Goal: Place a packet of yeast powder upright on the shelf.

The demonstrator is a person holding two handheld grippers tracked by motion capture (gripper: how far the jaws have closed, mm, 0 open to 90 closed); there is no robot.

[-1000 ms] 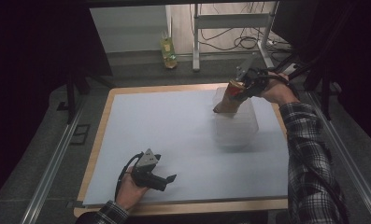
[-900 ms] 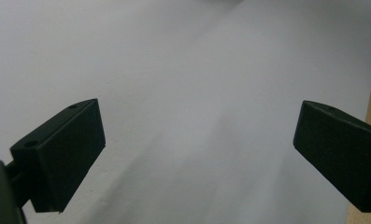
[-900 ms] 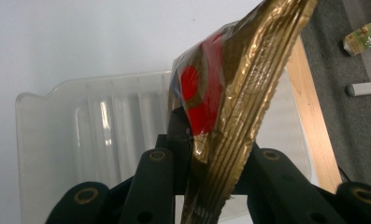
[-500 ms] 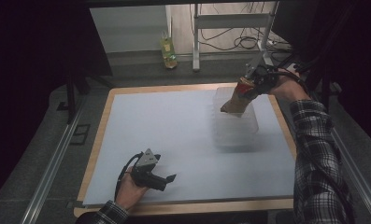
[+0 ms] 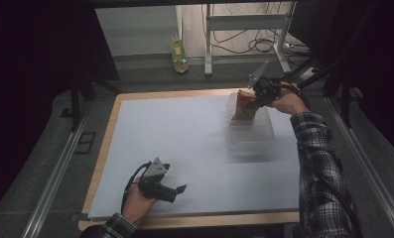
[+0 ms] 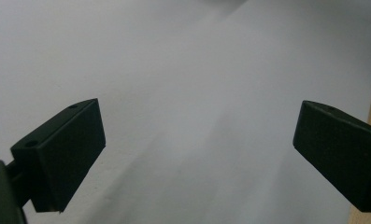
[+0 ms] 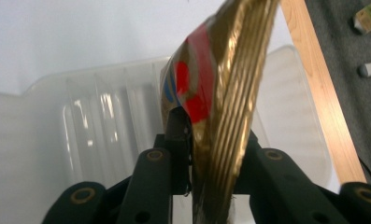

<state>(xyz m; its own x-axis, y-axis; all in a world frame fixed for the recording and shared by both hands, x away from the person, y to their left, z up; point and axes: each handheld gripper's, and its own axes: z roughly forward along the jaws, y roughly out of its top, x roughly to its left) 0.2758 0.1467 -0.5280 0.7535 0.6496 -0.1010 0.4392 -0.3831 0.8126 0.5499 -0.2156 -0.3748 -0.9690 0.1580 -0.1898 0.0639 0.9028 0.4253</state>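
Observation:
A gold snack bag [image 5: 244, 106] with red and blue print stands upright over the far end of a clear plastic tub [image 5: 251, 133]. My right gripper [image 5: 254, 100] is shut on the bag [image 7: 220, 88], whose crimped edge sits between the jaws. Those jaws have just been opening slightly with the bag still between them. Behind the bag is the ribbed tub [image 7: 94, 121], beyond my right gripper [image 7: 211, 144]. Near the table's front left, my left gripper [image 5: 177, 190] rests open in the hand. Its jaws [image 6: 197, 154] stand wide apart over bare white sheet.
A white sheet [image 5: 174, 139] covers the wooden table [image 5: 110, 129]. On the floor beyond stand a yellow-green bottle [image 5: 178, 53], metal frame legs [image 5: 208, 39] and cables. A plaid sleeve [image 5: 316, 163] lies along the right side.
The right gripper has sunk a little with the bag, closer to the tub. The left gripper has not moved.

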